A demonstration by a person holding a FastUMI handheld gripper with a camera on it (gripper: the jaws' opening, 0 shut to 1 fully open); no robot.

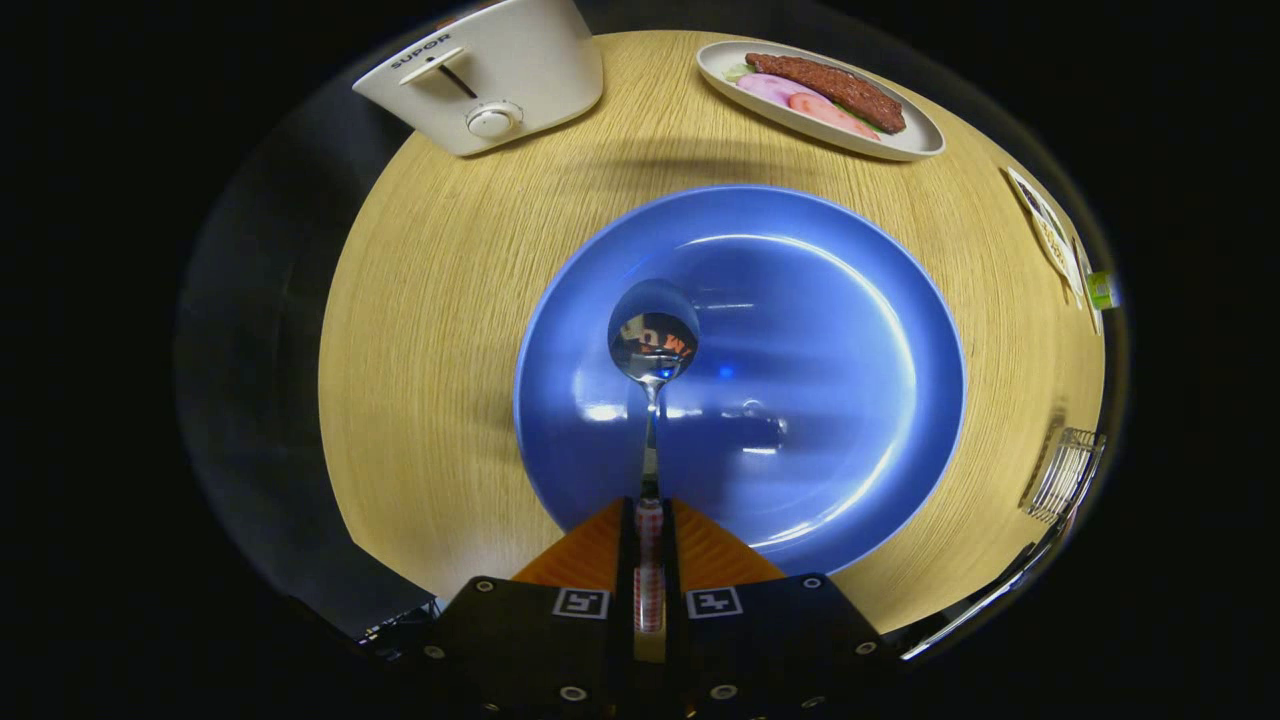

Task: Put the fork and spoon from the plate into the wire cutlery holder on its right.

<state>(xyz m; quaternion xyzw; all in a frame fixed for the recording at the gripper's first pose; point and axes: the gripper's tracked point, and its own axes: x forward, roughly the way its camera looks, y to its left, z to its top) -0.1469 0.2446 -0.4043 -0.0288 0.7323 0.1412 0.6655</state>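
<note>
Spoon (652, 345) handle is clamped in the tongs (649, 520) above the blue plate (860, 420); toaster (485, 70) reads "SUPOR".

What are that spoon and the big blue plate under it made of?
The spoon, clamped by its handle between the gripper fingers, looks like polished metal: its bowl mirrors the surroundings. The blue plate seems to be glazed ceramic, or possibly glossy plastic, judging by its bright streaky highlights. It sits on a table with a pale wood-grain finish.

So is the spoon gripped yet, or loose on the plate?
Gripped: the gripper is shut on the spoon handle, bowl sticking out over the blue plate.
</note>
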